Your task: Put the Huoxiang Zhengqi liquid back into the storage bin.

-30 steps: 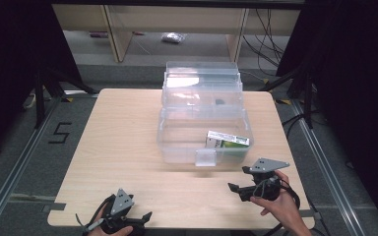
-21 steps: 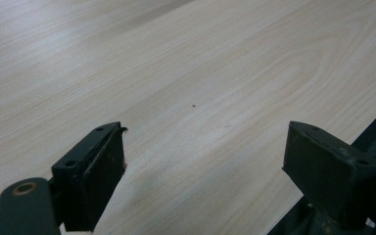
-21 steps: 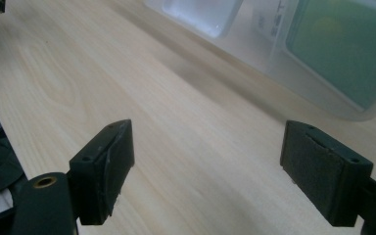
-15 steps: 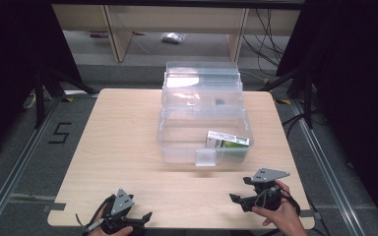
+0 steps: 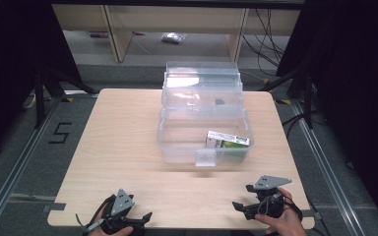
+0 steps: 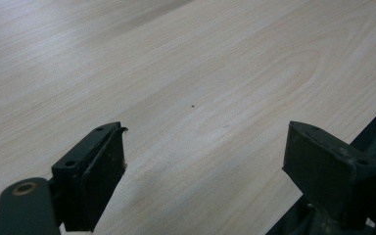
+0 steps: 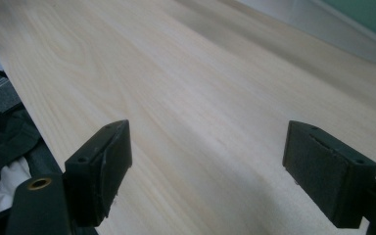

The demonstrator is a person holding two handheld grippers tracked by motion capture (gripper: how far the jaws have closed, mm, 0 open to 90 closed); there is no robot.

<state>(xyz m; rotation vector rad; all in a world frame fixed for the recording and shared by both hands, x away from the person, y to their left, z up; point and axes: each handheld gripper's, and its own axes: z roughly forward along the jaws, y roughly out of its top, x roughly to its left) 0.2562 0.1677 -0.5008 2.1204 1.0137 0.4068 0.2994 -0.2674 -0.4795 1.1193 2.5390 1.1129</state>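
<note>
Since the earlier frames, the right gripper (image 5: 243, 206) has drawn back toward the near edge of the pale wooden worktop (image 5: 123, 147) and now sits low at the person's side, well apart from the clear plastic storage box with an open hinged lid (image 5: 204, 120). Its counterpart, the left gripper (image 5: 138, 220), has kept its place at the near left corner. Both pairs of jaws are spread wide with nothing between them, as the left gripper view and right gripper view show over bare wood.

Inside the box, at its right end, lies a small white-and-green cardboard carton (image 5: 229, 141); the box itself stands in the middle of the worktop, toward the far side. That carton looks light and fairly stiff, though it would likely dent under a hard squeeze. Its long flat sides seem the best hold. Smooth, thin walls probably make the box slippery, so its front latch tab (image 5: 205, 158) or rim offers a surer grip.
</note>
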